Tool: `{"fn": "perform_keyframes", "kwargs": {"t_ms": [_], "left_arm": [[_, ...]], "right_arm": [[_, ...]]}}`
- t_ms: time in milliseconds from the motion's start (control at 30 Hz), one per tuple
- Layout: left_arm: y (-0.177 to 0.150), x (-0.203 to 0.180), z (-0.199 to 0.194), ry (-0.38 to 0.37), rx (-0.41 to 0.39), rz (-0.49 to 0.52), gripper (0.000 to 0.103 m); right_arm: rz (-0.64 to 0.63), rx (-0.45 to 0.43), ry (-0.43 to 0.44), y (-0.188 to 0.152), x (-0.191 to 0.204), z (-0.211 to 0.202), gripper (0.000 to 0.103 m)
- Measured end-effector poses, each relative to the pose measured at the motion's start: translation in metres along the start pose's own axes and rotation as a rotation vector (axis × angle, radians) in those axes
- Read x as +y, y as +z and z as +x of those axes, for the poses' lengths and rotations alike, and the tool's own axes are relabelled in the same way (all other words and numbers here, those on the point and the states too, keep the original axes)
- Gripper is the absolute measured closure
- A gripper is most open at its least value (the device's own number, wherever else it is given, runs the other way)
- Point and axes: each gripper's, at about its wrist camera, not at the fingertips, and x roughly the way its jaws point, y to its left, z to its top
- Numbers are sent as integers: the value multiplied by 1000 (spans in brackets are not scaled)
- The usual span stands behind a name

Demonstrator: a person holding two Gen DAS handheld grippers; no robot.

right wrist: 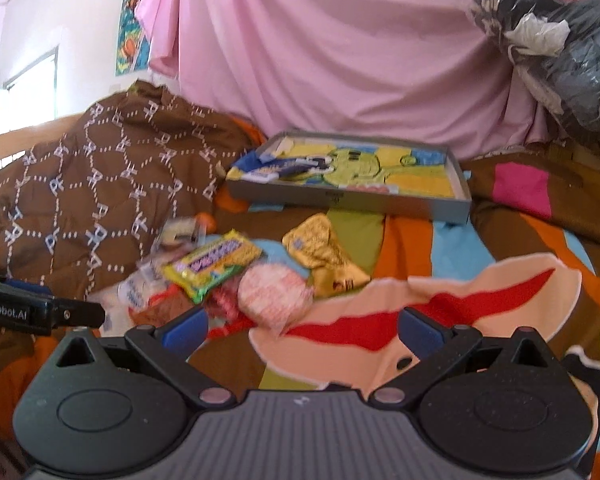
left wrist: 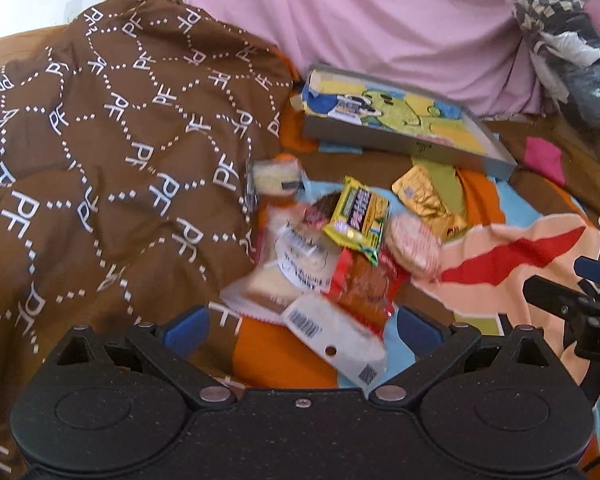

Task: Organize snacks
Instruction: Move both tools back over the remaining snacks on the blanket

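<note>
Left wrist view: the left hand-held gripper (left wrist: pixel 302 330) had its blue-padded fingers spread apart, gripping nothing, hovering low over the near end of the snack heap. Only this view showed the white packet with barcodes (left wrist: pixel 332 334) lying between the fingers, partly over a red packet (left wrist: pixel 364 292), and a pale bread-like packet (left wrist: pixel 288 264) with blue print beside it. A small clear-wrapped white snack (left wrist: pixel 276 178) sat at the edge of the brown quilt (left wrist: pixel 112 152). The right hand-held gripper (left wrist: pixel 580 300) showed at the right border there, too little of it to judge. Right wrist view: the right hand-held gripper (right wrist: pixel 302 330) likewise had fingers apart and empty, over a peach-and-red patch of the bedspread (right wrist: pixel 500 248), with the heap just ahead and left. This view showed the tray's whole interior. Common to both: a yellow packet (left wrist: pixel 358 216) on top of the heap, a round pink-and-white wrapped snack (left wrist: pixel 414 246) beside it, and a gold foil packet (left wrist: pixel 428 200) a little apart. Beyond lay a shallow grey tray (right wrist: pixel 458 184) lined with a cartoon print, a blue-and-white packet (right wrist: pixel 272 168) in its left corner. All rested on a bed covered in multicoloured patches; pink cloth (right wrist: pixel 340 52) hung behind, bundled dark clothes (right wrist: pixel 560 52) at far right, a poster (right wrist: pixel 132 24) on the white wall.
</note>
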Motion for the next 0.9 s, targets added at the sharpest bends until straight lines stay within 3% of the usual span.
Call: {"fn": "perform_keyframes", "kwargs": {"t_ms": [400, 567, 900], "left_arm": [[-3, -19, 2, -35, 46, 103, 3], [-8, -25, 11, -53, 111, 160, 4], [5, -37, 21, -76, 137, 272, 4]], "right_arm": [[9, 108, -9, -15, 3, 0, 0], [11, 129, -11, -17, 1, 4, 0], [29, 147, -23, -19, -5, 13, 0]]}}
